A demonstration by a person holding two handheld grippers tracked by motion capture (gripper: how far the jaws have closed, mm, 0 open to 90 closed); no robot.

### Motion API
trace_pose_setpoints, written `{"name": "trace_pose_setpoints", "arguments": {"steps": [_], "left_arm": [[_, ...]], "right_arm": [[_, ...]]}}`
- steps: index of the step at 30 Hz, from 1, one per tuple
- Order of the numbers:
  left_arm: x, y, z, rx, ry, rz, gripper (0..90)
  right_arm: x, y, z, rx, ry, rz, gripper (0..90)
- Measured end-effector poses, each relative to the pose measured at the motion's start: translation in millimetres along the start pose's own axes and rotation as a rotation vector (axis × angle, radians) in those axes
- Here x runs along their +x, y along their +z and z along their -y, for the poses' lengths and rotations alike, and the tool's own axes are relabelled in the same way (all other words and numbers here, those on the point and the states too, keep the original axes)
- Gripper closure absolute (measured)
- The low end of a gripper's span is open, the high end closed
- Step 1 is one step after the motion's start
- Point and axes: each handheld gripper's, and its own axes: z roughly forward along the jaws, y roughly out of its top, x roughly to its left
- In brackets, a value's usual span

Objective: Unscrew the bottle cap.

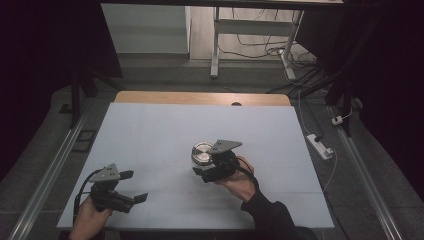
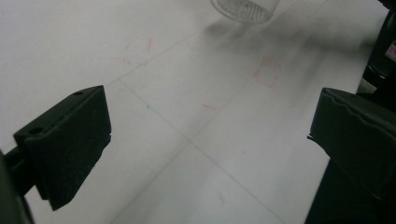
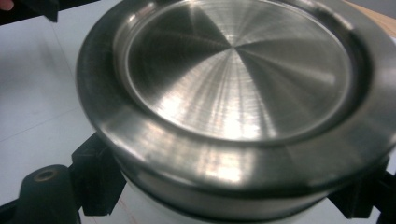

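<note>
A round jar with a brushed metal lid (image 1: 202,152) stands near the middle of the white mat (image 1: 150,125). My right gripper (image 1: 205,166) reaches it from the right and is shut on the jar's pale body just under the lid (image 3: 233,79); a black jaw sits at each side of it in the right gripper view. My left gripper (image 1: 134,186) is held at the mat's near left corner, open, with nothing between its fingers (image 2: 70,140). It points toward the jar, whose clear ribbed base (image 2: 243,8) appears at the top of the left gripper view.
The mat covers a wooden table whose bare edge (image 1: 200,98) shows at the back. On the floor to the right lie a white power strip (image 1: 320,146) and cables. A white desk frame (image 1: 216,45) stands behind the table. Faint red marks (image 2: 267,72) dot the mat.
</note>
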Motion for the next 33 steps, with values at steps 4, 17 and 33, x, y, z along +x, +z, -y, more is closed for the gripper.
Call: {"name": "trace_pose_setpoints", "arguments": {"steps": [4,17,33], "left_arm": [[0.5,5.2,-10.9,0.002,0.009,0.000,0.0],[4.3,25.6,-45.4,0.015,0.068,0.027,0.0],[9.4,58.5,-98.5,0.015,0.225,0.163,0.0]], "right_arm": [[0.1,-0.5,-0.1,-0.001,-0.001,-0.001,14.8],[0.2,-0.3,0.6,0.004,-0.009,-0.007,14.8],[0.0,-1.0,1.4,0.009,-0.026,-0.044,14.8]]}}
